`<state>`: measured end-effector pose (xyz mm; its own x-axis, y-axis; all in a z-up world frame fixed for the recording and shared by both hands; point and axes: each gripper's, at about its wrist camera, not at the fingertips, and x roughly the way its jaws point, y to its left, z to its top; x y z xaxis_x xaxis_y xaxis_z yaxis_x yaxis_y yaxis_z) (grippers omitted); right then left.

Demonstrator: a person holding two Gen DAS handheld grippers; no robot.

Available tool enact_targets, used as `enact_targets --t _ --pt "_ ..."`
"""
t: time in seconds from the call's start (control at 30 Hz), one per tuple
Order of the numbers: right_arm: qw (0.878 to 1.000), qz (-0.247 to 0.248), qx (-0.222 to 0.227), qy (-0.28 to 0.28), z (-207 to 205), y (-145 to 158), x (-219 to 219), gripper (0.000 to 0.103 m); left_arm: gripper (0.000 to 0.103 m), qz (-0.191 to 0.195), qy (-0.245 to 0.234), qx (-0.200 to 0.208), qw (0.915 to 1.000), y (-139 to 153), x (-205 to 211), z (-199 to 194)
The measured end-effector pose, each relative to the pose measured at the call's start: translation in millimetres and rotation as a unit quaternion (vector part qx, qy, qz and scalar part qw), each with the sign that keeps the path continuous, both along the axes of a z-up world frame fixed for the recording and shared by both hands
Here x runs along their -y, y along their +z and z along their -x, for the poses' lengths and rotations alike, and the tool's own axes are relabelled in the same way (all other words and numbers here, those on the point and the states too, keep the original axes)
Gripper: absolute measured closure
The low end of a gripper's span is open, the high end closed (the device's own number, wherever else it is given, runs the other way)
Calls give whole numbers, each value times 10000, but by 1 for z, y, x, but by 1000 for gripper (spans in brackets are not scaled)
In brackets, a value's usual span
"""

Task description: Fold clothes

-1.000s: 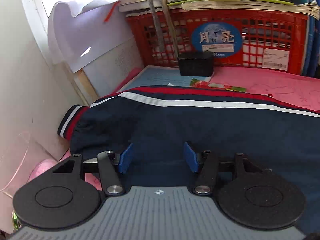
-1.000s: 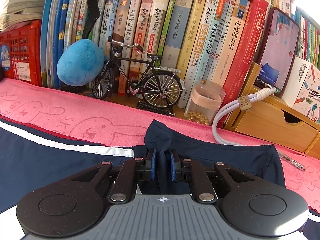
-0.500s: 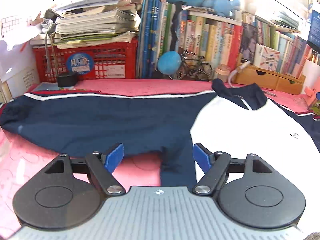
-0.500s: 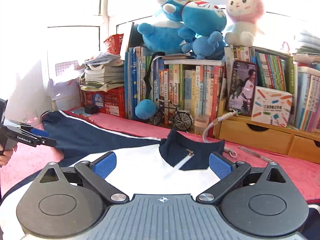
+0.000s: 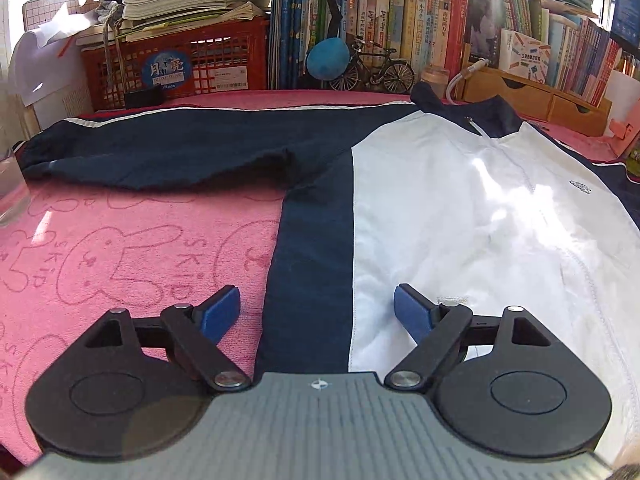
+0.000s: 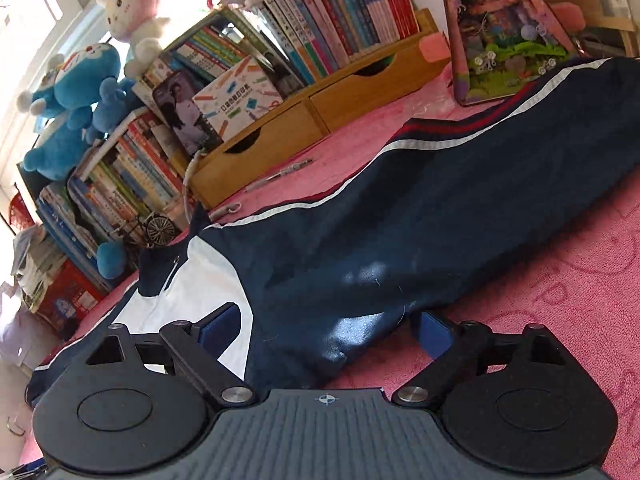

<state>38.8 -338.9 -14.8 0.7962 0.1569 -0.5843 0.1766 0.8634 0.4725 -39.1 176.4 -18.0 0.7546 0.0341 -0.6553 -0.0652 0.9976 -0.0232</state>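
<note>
Left gripper (image 5: pixel 316 312) has its jaws wide apart and they've just been opening more. The navy side strip of the jacket (image 5: pixel 460 216) runs right up between the blue pads, but neither pad presses on it: one sits over the pink towel (image 5: pixel 120 248), the other over the white front panel.

Right gripper (image 6: pixel 326 330) is rolled over, so everything looks tilted. Its jaws have just been closing in a bit but stand parted, with a navy bulge of the jacket (image 6: pixel 400 224) near the armpit between them. Can't tell for sure, but the pads don't look like they're squeezing it.

So: one jacket, spread flat, front up, on one towel. Two sleeves, one stretched out to each side. Past the collar, one toy bike (image 5: pixel 378 68) and one red crate (image 5: pixel 188 60) with a paper pile on top. Two blue plushies (image 6: pixel 76 92) and one pink one (image 6: pixel 134 8) sit up on the books.
</note>
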Motion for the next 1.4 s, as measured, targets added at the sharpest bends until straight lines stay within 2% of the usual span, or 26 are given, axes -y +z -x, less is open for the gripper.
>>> enact_targets --t 0.03,0.07,0.13,0.23,0.3,0.33,0.4,0.43,0.47,0.53,0.57,0.63,0.67,0.73,0.87,1.03,1.17,1.23,1.27,1.33,1.4 --pt "9997 83 -104 -184 -7 -2 1 95 18 -4 9 3 10000 0 1 1" --pt "9992 50 -157 -354 -13 -4 4 99 18 6 22 0 10000 -1 1 2" --pt "9978 -194 -123 -619 -25 -4 18 99 18 71 22 -47 10000 0 2 3" --pt "9978 254 -77 -602 -47 7 26 99 18 207 -87 -78 9997 6 0 -2" --pt "9979 488 -262 -325 -56 12 27 96 18 306 -150 -33 9994 13 -2 -8" --pt "9970 693 -323 -99 -55 16 25 90 18 331 -200 26 9992 18 -3 -14" --pt "9887 1334 -362 586 -39 28 14 69 16 336 -411 153 9985 28 -5 -29" --pt "9812 1651 -381 926 -30 34 8 47 13 276 -601 209 9976 34 -4 -41" --pt "9717 1990 -286 1240 -21 41 1 40 11 167 -799 265 9963 38 -1 -55" --pt "9470 2665 208 1782 -3 58 -19 35 11 -27 -1170 416 9923 45 3 -90" --pt "9362 2841 468 2016 -2 66 -29 27 11 -87 -1345 507 9896 48 5 -110" --pt "9209 2943 823 2421 -18 71 -49 12 10 33 -1641 610 9846 49 5 -151" --pt "9131 2973 969 2616 -28 73 -59 10 10 162 -1762 620 9823 48 10 -169" --pt "9052 2981 1040 2845 -56 68 -78 10 10 301 -1980 624 9777 46 25 -202" --pt "9084 2600 907 3147 -126 49 -111 10 10 -10 -2495 537 9669 38 51 -253" --pt "9115 2303 655 3344 -190 29 -132 10 10 -232 -2928 162 9558 17 65 -297" --pt "9050 2308 390 3551 -214 11 -141 10 10 -447 -2905 -194 9556 0 67 -324" --pt "9013 2344 318 3629 -219 4 -143 11 8 -290 -2841 -517 9570 -8 66 -334" --pt "9001 2335 275 3669 -221 0 -144 12 4 -132 -2800 -558 9583 -10 63 -337" --pt "9003 2314 242 3680 -222 -1 -148 17 3 -51 -2718 -497 9611 -11 62 -334" --pt "9009 2311 242 3665 -222 -1 -151 31 5 -102 -2636 -356 9639 -12 64 -326"
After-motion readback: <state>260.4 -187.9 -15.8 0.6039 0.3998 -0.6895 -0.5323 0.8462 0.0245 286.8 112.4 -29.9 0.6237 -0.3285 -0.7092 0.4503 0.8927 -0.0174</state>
